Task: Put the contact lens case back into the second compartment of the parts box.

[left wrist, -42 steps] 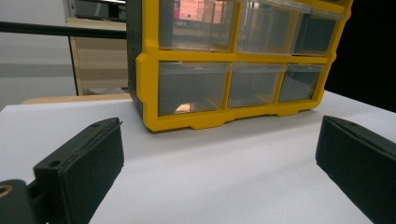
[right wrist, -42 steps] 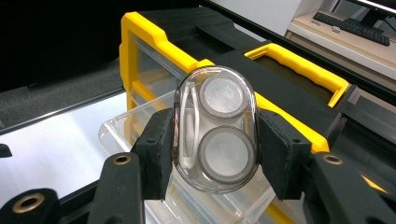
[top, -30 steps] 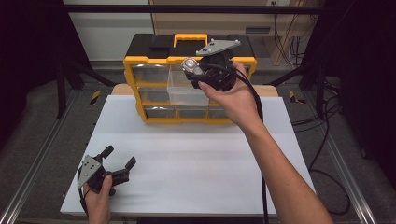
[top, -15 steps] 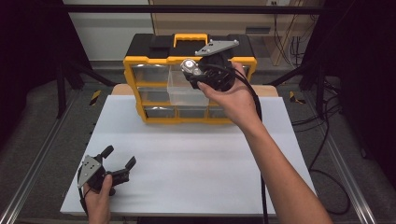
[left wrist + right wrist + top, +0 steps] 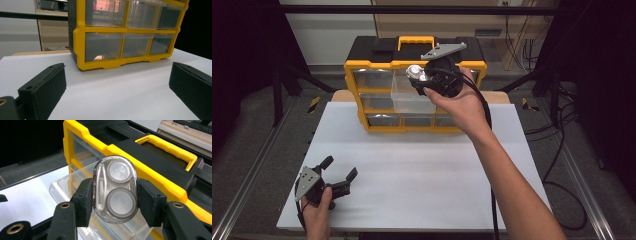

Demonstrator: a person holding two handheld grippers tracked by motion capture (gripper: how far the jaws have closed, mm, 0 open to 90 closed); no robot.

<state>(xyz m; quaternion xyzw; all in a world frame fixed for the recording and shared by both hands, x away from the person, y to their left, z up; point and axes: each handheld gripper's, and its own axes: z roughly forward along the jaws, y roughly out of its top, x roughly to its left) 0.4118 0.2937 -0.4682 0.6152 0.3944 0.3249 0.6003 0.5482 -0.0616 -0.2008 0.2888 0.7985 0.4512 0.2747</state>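
Carefully: your right tongs (image 5: 113,200) pinch the light, slippery, probably rigid contact lens case (image 5: 115,188) across its sides; left tongs (image 5: 339,169) gape wide.

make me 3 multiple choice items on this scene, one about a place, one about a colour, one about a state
1. Where is the clear contact lens case?
A. lying on the white table
B. between the jaws of the right gripper, above the pulled-out clear drawer
C. inside a bottom drawer

2. What colour is the frame of the drawer organizer?
A. yellow
B. red
C. green

3. How do the jaws of the left gripper stand?
A. shut on the lens case
B. shut on a drawer
C. open, with nothing between them

Answers:
1 B, the right gripper view shows both pads pressing the sides of the case, with the open drawer under it.
2 A, the frame around the clear drawers is yellow in every view.
3 C, the left gripper view shows the jaws wide apart over the bare white table.
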